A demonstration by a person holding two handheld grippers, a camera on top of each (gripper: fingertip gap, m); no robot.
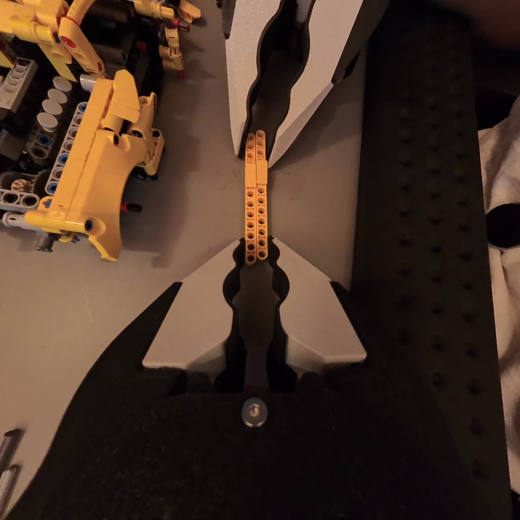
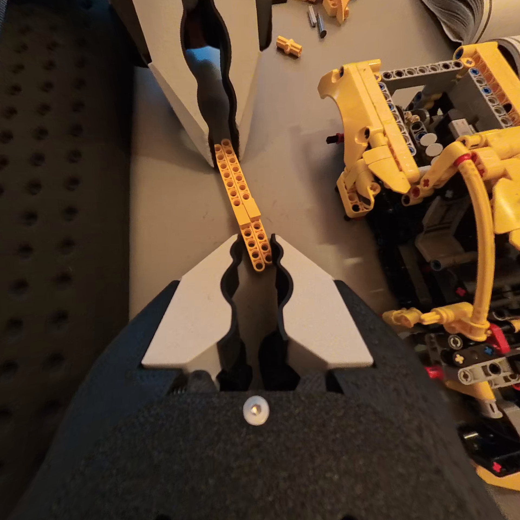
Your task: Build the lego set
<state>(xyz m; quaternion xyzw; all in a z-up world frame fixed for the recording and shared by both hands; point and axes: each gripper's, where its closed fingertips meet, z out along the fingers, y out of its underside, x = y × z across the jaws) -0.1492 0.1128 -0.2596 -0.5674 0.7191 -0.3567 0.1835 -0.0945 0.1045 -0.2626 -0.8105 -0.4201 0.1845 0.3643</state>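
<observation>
Two yellow beams point(image 1: 255, 197), side by side and studded with holes, are held above the table point(image 1: 191, 140), each end gripped by one tool. The left gripper point(image 1: 255, 244) is closed on one end of the pair; the right gripper point(image 2: 257, 247) is narrowed about the other end, its right finger touching the beams, the left a little apart. Beside the beams, one part-built yellow model point(image 2: 422, 168) is set on the table. Beyond the beams, one small yellow connector point(image 2: 289, 47) and two grey pins point(image 2: 317, 21) are laid. A dark perforated mat point(image 2: 56, 197) borders the beams' other side.
</observation>
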